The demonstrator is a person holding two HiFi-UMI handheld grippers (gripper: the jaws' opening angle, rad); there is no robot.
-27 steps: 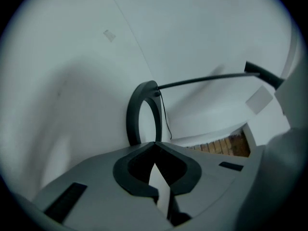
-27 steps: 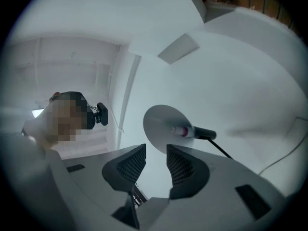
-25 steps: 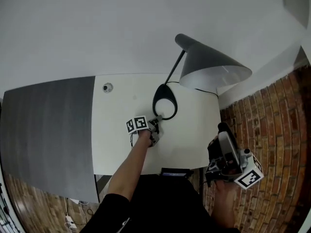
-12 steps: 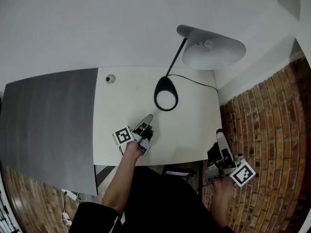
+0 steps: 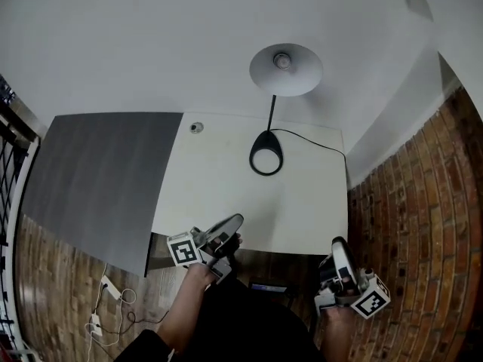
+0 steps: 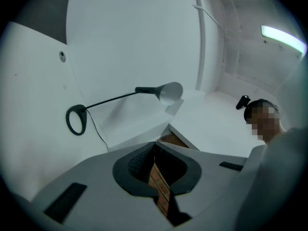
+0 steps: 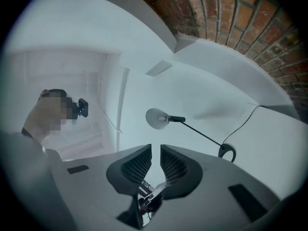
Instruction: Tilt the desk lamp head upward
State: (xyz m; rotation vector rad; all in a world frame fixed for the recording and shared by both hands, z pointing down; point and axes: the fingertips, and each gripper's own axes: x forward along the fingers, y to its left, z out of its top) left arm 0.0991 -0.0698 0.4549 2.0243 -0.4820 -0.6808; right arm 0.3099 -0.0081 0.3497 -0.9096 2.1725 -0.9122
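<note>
White table carries the desk lamp at its far side, lamp head apparently already tilted up, so keep the left hand-held gripper, pressed together and empty, and the right hand-held gripper, jaws just closing to a narrow gap on nothing, clear at the near edge.

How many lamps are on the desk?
1. The desk lamp stands at the far side of the white desk, its ring base near the wall and its head tipped up. No other lamp shows; none seems hidden.
</note>
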